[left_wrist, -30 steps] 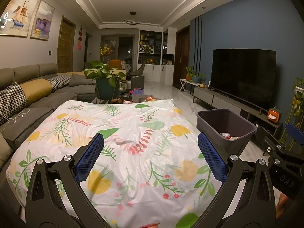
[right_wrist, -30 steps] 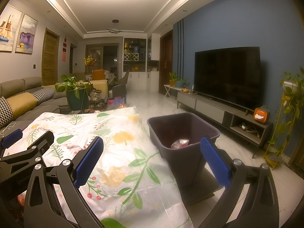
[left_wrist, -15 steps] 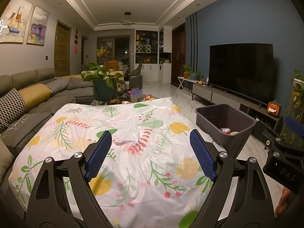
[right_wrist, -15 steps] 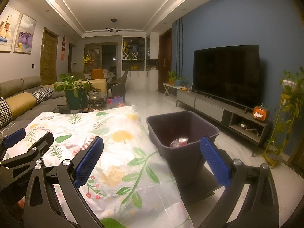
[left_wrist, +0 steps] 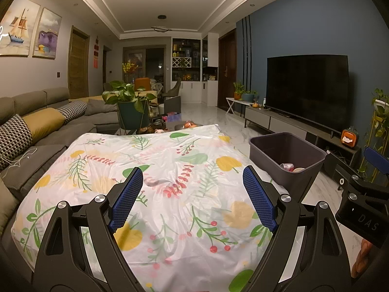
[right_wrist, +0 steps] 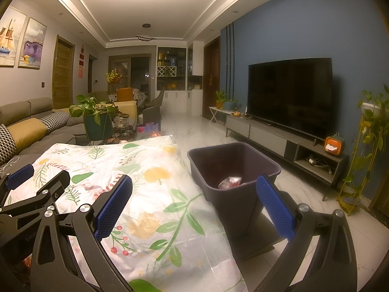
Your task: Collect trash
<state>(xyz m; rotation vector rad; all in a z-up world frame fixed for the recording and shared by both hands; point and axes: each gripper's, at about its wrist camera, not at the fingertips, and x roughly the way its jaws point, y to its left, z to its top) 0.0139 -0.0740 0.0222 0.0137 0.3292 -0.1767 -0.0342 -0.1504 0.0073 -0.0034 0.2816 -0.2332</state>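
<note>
- The left tongs [left_wrist: 192,196] hang over the bench [left_wrist: 170,219], spread apart with nothing between the blue pads [left_wrist: 126,198].
- The right tongs [right_wrist: 194,209] are likewise released and empty, held over the bench's right edge, with the bin showing between the two fingers.
- A flowered plastic cloth [right_wrist: 150,194], printed with leaves and red berries, covers the bench and lies a bit wrinkled.
- The dark bin [right_wrist: 233,168] stands on the tiled floor just beside the bench's right side.
- The trash [right_wrist: 229,182] lies at the bottom of the bin: a crumpled clear wrapper with red on it. From the left tongs' view a pale round piece [left_wrist: 297,169] shows next to it.
- A small greyish scrap [left_wrist: 152,182] seems to lie on the cloth ahead of the left tongs; I cannot tell what it is.
- A grey sofa [left_wrist: 43,121] runs along the left of the bench, and a dark television [right_wrist: 290,95] stands against the blue wall on the right.
</note>
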